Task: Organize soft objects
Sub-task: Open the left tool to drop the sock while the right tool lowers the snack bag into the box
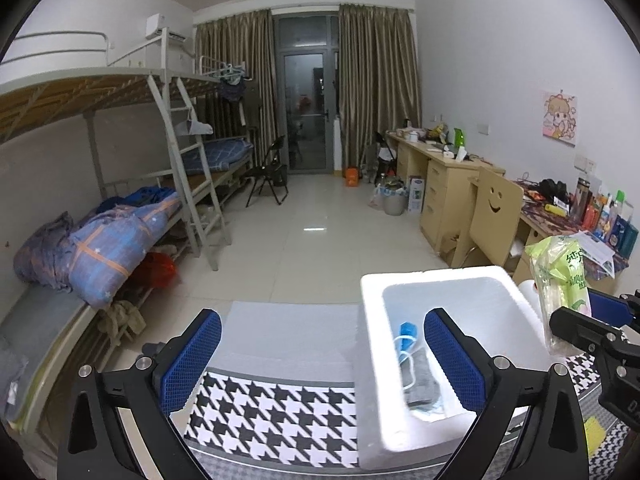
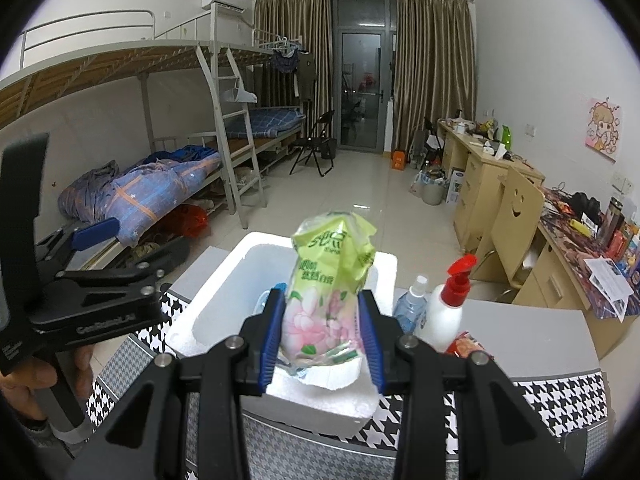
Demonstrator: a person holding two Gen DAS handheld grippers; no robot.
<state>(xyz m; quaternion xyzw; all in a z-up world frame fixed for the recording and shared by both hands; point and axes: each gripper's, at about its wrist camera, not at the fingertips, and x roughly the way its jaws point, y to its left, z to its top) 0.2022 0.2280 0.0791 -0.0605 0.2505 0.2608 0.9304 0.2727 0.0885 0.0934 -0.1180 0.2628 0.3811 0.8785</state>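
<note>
My right gripper [image 2: 322,336] clamps the tissue pack [image 2: 328,292] upright above the foam box [image 2: 224,280] ahead, ready for dropping; left gripper [image 1: 320,360] spread empty.

White walls, tiled floor [image 1: 320,240], bunk beds [image 1: 120,92], curtained door [image 1: 306,108]

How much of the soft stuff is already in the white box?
Some is done: a grey folded cloth and a blue-and-white bundle already lie inside the white foam box. In hand: the right tongs squeeze a green flowery plastic tissue pack above the box. The left tongs are open and empty. Left: dropping that pack in. The bottles beside the box aren't soft.
</note>
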